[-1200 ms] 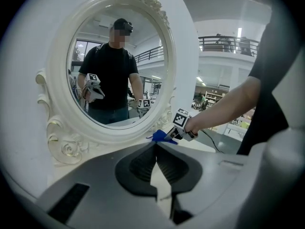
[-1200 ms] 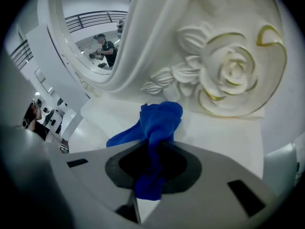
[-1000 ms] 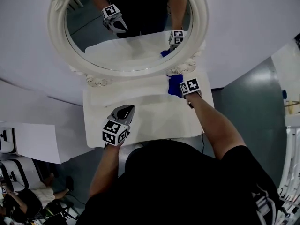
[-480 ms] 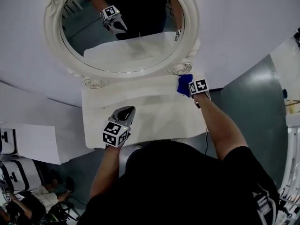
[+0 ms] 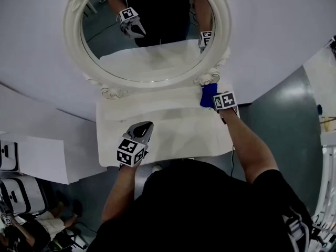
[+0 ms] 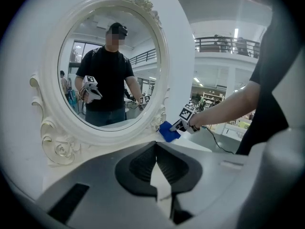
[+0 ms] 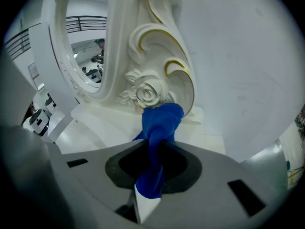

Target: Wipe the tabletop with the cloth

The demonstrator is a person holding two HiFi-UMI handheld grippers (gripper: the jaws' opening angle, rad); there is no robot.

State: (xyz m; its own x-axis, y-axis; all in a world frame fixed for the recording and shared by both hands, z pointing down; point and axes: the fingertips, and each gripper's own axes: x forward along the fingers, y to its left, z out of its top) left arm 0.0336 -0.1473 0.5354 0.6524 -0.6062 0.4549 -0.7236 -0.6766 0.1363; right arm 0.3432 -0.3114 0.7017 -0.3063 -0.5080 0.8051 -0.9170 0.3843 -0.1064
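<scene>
A blue cloth [image 5: 208,94] lies bunched at the back right corner of the white tabletop [image 5: 173,125], against the carved foot of the oval mirror frame [image 5: 223,30]. My right gripper [image 5: 213,101] is shut on the blue cloth [image 7: 159,128], which hangs out from between its jaws and touches the frame's rosette [image 7: 148,94]. My left gripper [image 5: 143,128] hovers over the front left part of the tabletop, shut with nothing in it [image 6: 156,151]. In the left gripper view the cloth [image 6: 167,131] and the right gripper [image 6: 181,126] show beside the mirror.
The mirror stands along the table's back edge against a white wall. Grey floor [image 5: 283,104] drops off to the right of the table. White boxes [image 5: 31,161] sit on the left, lower down. A cable hangs below the right forearm.
My right gripper has pushed the cloth from beside the mirror foot out to the far right back corner. The left gripper has stayed where it was.
</scene>
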